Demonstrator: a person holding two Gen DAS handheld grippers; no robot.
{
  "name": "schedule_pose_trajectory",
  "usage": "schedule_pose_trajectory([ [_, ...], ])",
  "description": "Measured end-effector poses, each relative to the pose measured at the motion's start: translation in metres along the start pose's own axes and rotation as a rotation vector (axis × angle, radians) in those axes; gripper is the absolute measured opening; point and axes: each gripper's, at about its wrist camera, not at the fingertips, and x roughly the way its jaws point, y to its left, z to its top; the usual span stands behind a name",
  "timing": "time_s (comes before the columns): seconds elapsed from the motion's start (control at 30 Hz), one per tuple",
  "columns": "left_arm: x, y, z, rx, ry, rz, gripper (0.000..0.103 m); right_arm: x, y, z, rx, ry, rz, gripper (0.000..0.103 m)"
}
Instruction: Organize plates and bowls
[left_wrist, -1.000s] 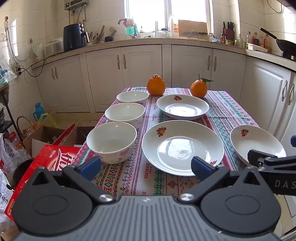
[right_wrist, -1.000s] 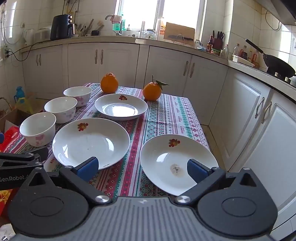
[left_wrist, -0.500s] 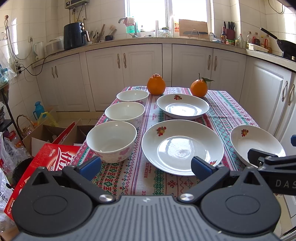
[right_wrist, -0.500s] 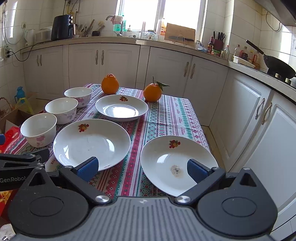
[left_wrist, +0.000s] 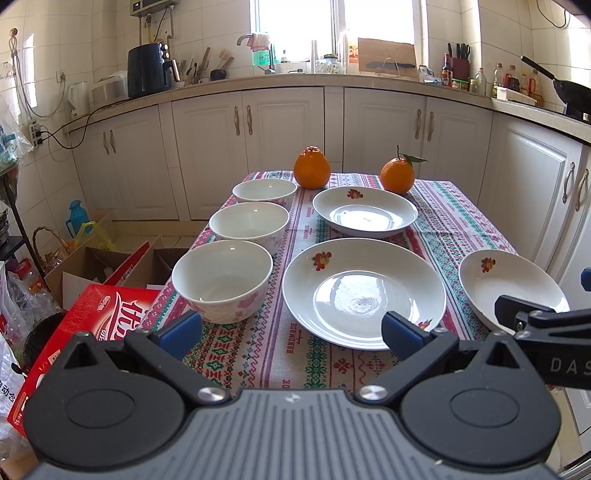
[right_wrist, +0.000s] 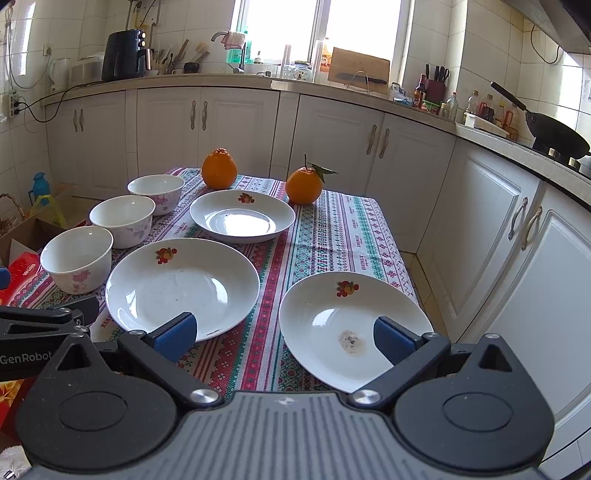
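Observation:
Three white bowls stand in a row on the table's left side: near, middle and far. Three white plates with fruit prints lie on the patterned cloth: a large one at the middle front, a smaller one behind it, and one at the front right corner. My left gripper is open and empty at the table's front edge, before the near bowl and large plate. My right gripper is open and empty, just before the front right plate.
Two oranges sit at the table's far end. A red carton and open cardboard boxes stand on the floor at the left. White kitchen cabinets run close along the right and behind the table.
Both grippers have stayed open and nearly still; the views have shifted only slightly. No dish has moved.

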Motion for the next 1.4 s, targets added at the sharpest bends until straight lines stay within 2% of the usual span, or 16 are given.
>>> schedule_pose_trajectory([
  [1.4, 0.0012, -0.0015, 0.0007, 0.006, 0.009, 0.001, 0.102, -0.0003, -0.0025, 0.0000, -0.002, -0.005, 0.008, 0.103],
])
